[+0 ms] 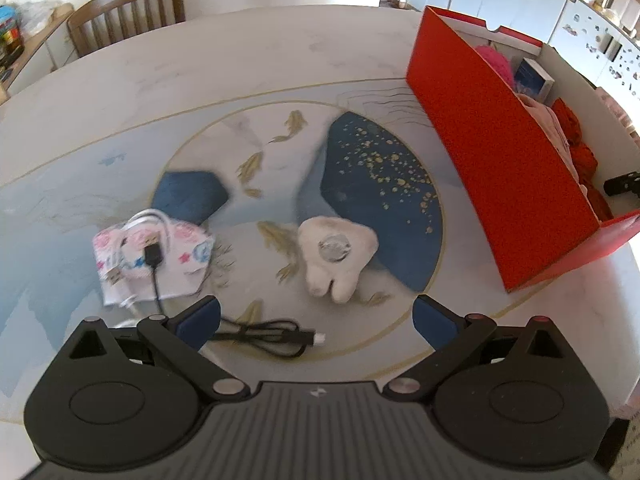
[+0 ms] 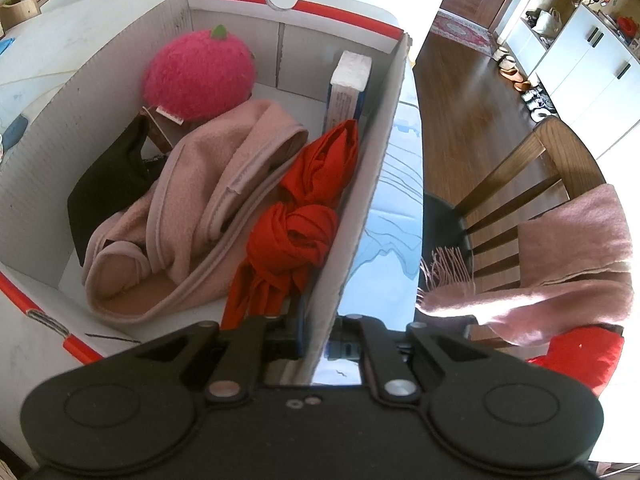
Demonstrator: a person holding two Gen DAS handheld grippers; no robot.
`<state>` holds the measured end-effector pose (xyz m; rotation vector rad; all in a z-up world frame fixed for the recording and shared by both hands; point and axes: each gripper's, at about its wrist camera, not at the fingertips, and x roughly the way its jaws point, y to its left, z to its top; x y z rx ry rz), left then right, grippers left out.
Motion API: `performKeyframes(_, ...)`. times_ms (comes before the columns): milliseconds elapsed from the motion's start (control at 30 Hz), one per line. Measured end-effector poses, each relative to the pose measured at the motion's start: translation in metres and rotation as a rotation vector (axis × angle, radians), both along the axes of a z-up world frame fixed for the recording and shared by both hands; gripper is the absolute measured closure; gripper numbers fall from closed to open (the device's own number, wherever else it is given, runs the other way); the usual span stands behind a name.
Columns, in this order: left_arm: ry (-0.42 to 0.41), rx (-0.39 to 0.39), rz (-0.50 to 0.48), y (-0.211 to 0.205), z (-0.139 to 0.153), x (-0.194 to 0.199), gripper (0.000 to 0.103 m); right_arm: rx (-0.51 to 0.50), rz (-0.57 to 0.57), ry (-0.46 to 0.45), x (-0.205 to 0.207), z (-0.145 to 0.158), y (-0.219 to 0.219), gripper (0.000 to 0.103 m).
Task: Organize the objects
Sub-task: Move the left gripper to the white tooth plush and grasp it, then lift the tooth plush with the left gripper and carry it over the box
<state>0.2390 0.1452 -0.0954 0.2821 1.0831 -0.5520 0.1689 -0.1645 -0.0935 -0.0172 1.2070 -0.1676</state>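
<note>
Surface: round pale table (image 1: 240, 60) with a painted blue-and-gold fish medallion at its centre; a wooden chair (image 1: 128, 12) stands at the far edge, white cabinets behind.
Container: red box (image 1: 500, 184) with white inner walls, standing on the table to the right of the loose items in the left wrist view.
Box contents: pink knitted hat (image 2: 200, 76), pale pink fleece (image 2: 200, 208), red knotted cloth (image 2: 296, 232), a black cloth, and a book on edge against the far right wall.
Loose items: cream plush tooth (image 1: 336, 256) on the medallion; black cable (image 1: 264, 336) just in front of the left fingers; patterned face mask (image 1: 156, 264) with a white cable and a black plug lying on it.
Left gripper (image 1: 316, 320): jaws fully spread, nothing between them, poised above the black cable and the plush tooth.
Right gripper (image 2: 316, 340): jaws drawn together across the near right wall of the box, one finger inside, one outside; judged to be steadying the box.
Step in hand: judged as a pick of a loose item for transfer to the box.
Technique: centre the spread jaws over one item only; take the cable at its bundled middle so the ends do not trail.
Edges: the box's tall near wall must be cleared from above.
Open room: bare table surrounds the medallion; free floor of the box shows only near the front left corner.
</note>
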Motion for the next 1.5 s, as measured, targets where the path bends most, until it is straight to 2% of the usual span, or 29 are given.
performKeyframes(533, -0.036, 0.066, -0.014, -0.038, -0.034, 0.022, 0.001, -0.006, 0.003, 0.003, 0.0, -0.002, 0.0, 0.095)
performKeyframes(700, -0.033, 0.045, -0.017, -0.039, -0.033, 0.022, 0.015, -0.004, 0.002, 0.005, 0.0, -0.002, -0.001, 0.095)
performKeyframes(767, -0.039, 0.041, -0.014, -0.04, -0.031, 0.021, 0.025, -0.005, 0.002, 0.005, 0.0, -0.002, 0.0, 0.095)
performKeyframes(800, -0.04, 0.04, -0.01, -0.04, -0.03, 0.021, 0.027, -0.005, 0.002, 0.005, 0.0, -0.002, 0.0, 0.095)
performKeyframes(967, -0.036, 0.03, -0.002, -0.039, -0.025, 0.02, 0.054, -0.006, 0.001, 0.004, 0.0, -0.002, 0.0, 0.095)
performKeyframes(1267, -0.032, 0.004, 0.003, -0.041, -0.009, 0.011, 0.056, -0.008, 0.0, -0.001, 0.0, -0.002, 0.001, 0.096)
performKeyframes(1500, -0.045, -0.073, -0.045, -0.056, 0.032, 0.004, 0.056, -0.002, 0.001, -0.003, -0.001, -0.001, 0.0, 0.096)
